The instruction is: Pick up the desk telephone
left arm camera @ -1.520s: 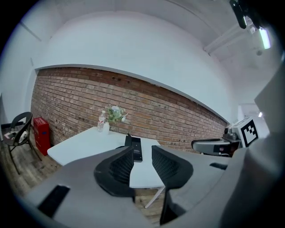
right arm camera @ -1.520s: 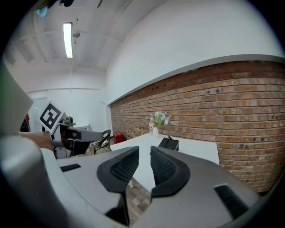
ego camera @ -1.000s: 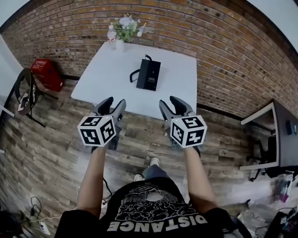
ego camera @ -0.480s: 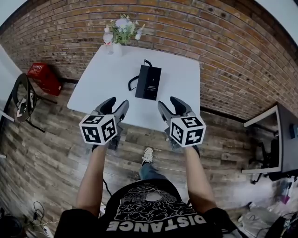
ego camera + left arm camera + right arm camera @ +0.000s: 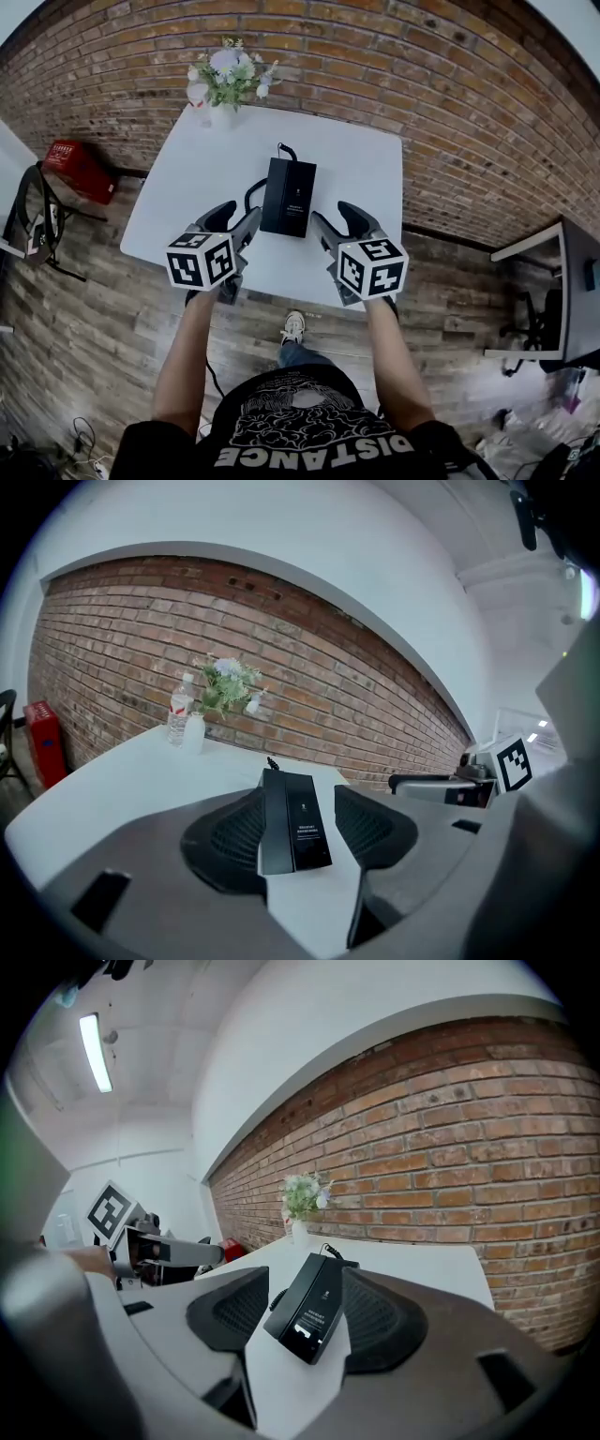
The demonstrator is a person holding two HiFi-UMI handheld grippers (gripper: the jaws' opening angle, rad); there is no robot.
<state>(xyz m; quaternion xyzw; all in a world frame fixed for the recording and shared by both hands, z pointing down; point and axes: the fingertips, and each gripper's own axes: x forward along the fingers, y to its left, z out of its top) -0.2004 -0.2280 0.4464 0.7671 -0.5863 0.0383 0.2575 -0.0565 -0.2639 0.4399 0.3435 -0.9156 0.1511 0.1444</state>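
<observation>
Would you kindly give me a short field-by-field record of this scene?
desk telephone: black, flat on the white table, cord at far end
left claw: open, empty, near the telephone's near-left corner
right claw: jaws opening, empty, near its near-right corner
flower vase: table's far-left corner, by brick wall

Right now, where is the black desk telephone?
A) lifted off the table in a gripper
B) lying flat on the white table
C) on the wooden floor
B: the desk telephone lies flat on the white table, with bare tabletop showing all around it.
</observation>
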